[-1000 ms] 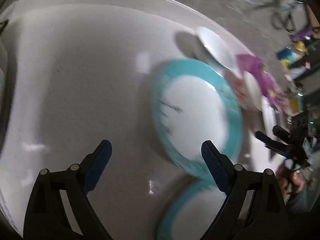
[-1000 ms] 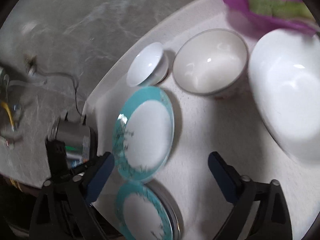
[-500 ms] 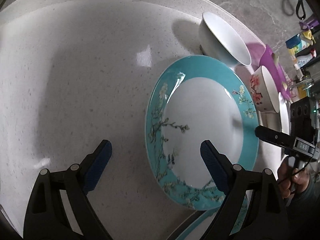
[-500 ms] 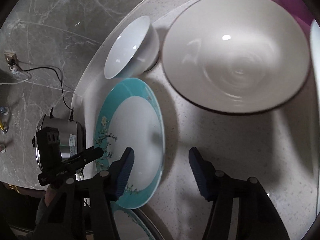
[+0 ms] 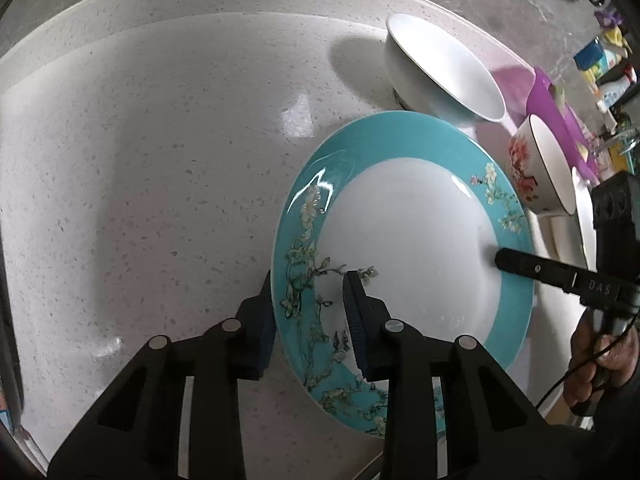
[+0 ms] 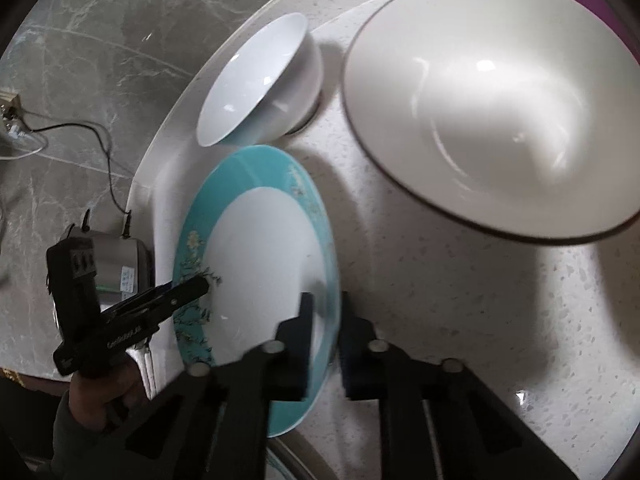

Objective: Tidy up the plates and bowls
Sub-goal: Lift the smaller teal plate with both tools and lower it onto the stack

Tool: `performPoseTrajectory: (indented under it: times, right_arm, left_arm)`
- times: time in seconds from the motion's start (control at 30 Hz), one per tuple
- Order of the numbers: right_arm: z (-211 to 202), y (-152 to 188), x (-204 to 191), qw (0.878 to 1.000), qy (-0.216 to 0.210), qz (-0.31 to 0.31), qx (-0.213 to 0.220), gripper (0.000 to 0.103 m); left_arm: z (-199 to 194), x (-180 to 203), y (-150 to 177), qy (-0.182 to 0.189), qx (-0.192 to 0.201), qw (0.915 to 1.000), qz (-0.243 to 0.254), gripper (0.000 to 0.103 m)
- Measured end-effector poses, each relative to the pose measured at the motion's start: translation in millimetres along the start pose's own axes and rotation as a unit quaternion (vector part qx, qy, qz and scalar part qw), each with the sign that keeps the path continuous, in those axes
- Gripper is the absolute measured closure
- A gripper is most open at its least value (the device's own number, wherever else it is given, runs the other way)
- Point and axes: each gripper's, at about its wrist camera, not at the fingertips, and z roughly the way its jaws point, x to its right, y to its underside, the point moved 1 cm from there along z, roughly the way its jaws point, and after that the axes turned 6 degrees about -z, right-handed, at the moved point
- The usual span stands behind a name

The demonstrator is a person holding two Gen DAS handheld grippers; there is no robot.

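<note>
A teal-rimmed plate (image 5: 404, 248) (image 6: 256, 264) with a blossom pattern lies on the white speckled table (image 5: 160, 160). My left gripper (image 5: 308, 320) (image 6: 202, 286) straddles its left rim. Its jaws are closing, with one pad outside the edge and one on the plate's face, both touching. My right gripper (image 6: 326, 344) (image 5: 502, 262) is shut on the opposite rim. Beyond the plate, a plain white bowl (image 5: 440, 72) (image 6: 256, 80) leans tilted. A bowl with red flowers (image 5: 536, 168) stands to its right; the right wrist view shows its pale inside (image 6: 500, 100).
A purple container (image 5: 560, 112) and another white dish (image 5: 584, 220) sit at the table's far right. A sliver of a second teal plate (image 6: 280, 464) shows under the held one. On the grey marble floor stand a silver appliance (image 6: 116, 264) and a cable (image 6: 100, 140).
Both grippers came down onto the teal plate from opposite sides. Both jaws went from wide open to closed around its rim.
</note>
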Motion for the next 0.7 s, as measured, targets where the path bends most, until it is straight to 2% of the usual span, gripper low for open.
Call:
performPoseTrajectory:
  times: [0.07,0.27,0.7]
  right_arm:
    - [-0.1,-0.5,-1.8,1.0,0.008,-0.006,0.0,0.093]
    - [0.6,-2.7,-9.0,0.999,0.034,-0.016,0.0,0.093]
    - [-5.1,-4.2,-9.7,0.999,0.032,0.001,-0.001,0.092]
  left_arm:
    - [0.4,1.3,0.0,-0.005,0.002,1.0,0.0,0.079]
    - [0.6,1.2,0.1,-0.017,0.0,0.9999,-0.002,0.079]
    - [-16.7,-0.6,1.5,-0.012,0.007,0.9997,-0.017,0.079]
